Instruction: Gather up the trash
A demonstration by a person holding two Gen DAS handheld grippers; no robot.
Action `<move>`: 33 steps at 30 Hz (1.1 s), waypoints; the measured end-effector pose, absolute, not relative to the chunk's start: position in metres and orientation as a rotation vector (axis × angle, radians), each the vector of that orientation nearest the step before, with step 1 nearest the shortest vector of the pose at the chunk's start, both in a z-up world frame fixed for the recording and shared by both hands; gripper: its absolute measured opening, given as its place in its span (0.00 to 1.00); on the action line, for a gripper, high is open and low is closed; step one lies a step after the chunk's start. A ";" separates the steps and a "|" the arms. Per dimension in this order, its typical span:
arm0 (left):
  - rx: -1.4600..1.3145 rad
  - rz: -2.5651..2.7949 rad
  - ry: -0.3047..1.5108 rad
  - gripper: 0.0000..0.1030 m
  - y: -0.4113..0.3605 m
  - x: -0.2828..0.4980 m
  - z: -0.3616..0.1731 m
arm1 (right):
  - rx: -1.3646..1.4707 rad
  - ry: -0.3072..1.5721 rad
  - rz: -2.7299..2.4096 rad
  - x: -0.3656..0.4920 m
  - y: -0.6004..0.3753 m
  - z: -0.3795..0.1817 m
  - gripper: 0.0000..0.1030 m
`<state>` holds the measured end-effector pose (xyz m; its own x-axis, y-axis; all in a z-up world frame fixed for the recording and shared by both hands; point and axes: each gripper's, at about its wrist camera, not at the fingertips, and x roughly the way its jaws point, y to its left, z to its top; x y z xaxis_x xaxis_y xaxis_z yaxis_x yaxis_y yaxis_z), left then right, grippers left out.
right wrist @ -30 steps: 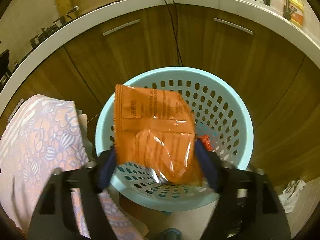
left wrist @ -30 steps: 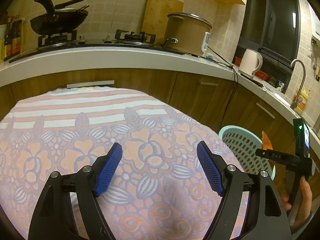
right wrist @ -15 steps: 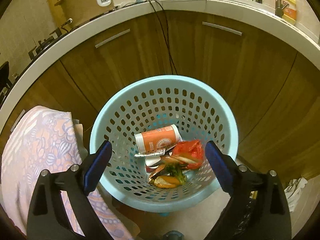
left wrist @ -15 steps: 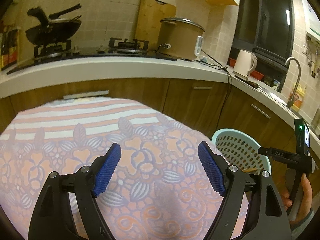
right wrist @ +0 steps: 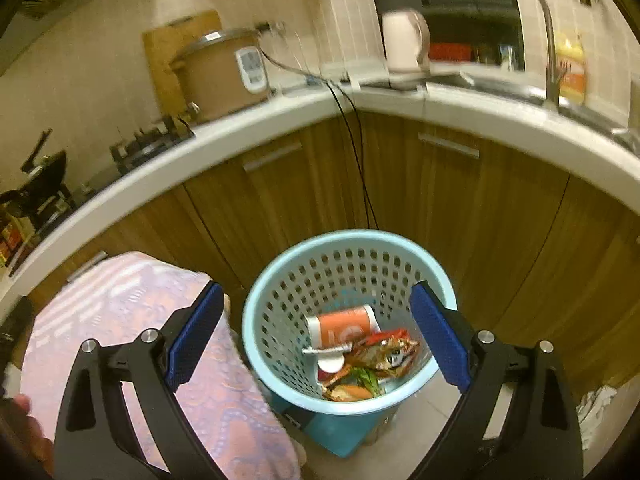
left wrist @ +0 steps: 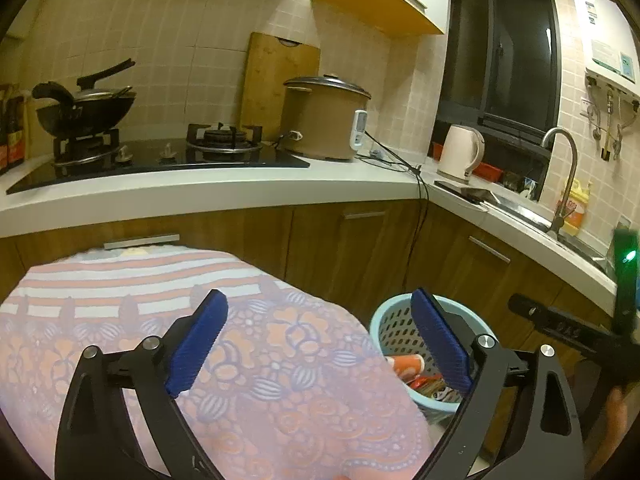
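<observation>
Blue pads of the right tool (right wrist: 314, 338) are standing wide apart with nothing gripped, hanging over the pale blue perforated basket (right wrist: 280, 284) on the floor. Trash is lying in the basket's bottom: an orange-and-white cup (right wrist: 343, 326) on its side, with crumpled orange wrappers (right wrist: 384, 354) just beside it. The left tool (left wrist: 318, 346) is opening its jaws, empty, over the floral cloth (left wrist: 280, 392) covering the surface, the basket sitting just past the cloth's edge. Behind, wooden cabinets are running under a white counter (left wrist: 224, 190) carrying a brown cooker (left wrist: 324, 120) and a white kettle (left wrist: 458, 154).
</observation>
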<state>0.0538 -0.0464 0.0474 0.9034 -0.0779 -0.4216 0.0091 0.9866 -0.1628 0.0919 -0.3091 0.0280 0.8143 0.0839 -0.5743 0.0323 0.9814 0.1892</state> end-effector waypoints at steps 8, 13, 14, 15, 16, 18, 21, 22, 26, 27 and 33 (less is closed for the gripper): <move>-0.068 -0.088 0.455 0.89 -0.063 0.047 0.029 | 0.070 0.487 0.006 0.052 -0.277 0.052 0.87; -0.072 -0.095 0.447 0.92 -0.063 0.042 0.028 | 0.094 0.456 0.026 0.037 -0.273 0.061 0.87; -0.072 -0.088 0.447 0.92 -0.062 0.042 0.027 | 0.086 0.451 0.019 0.035 -0.272 0.063 0.87; -0.066 -0.075 0.446 0.92 -0.062 0.041 0.026 | 0.079 0.448 0.012 0.034 -0.271 0.063 0.87; -0.061 -0.066 0.446 0.92 -0.062 0.041 0.025 | 0.072 0.445 0.004 0.033 -0.270 0.064 0.87; -0.049 -0.049 0.444 0.92 -0.061 0.042 0.024 | 0.066 0.441 -0.001 0.031 -0.269 0.065 0.87; -0.047 -0.039 0.443 0.92 -0.060 0.042 0.024 | 0.057 0.437 -0.002 0.030 -0.267 0.065 0.87; -0.050 -0.037 0.444 0.92 -0.059 0.042 0.023 | 0.054 0.436 -0.005 0.029 -0.265 0.066 0.87; -0.054 -0.031 0.445 0.92 -0.057 0.042 0.023 | 0.050 0.438 -0.007 0.029 -0.265 0.066 0.87; -0.054 -0.029 0.445 0.92 -0.057 0.042 0.023 | 0.051 0.439 -0.007 0.030 -0.265 0.066 0.87; -0.056 -0.027 0.445 0.92 -0.057 0.042 0.023 | 0.053 0.449 -0.005 0.032 -0.264 0.064 0.87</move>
<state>0.0421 -0.0567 0.0234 0.9025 -0.0387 -0.4290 0.0142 0.9981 -0.0602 0.0321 -0.2638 0.0643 0.9007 0.0065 -0.4343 0.0169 0.9986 0.0502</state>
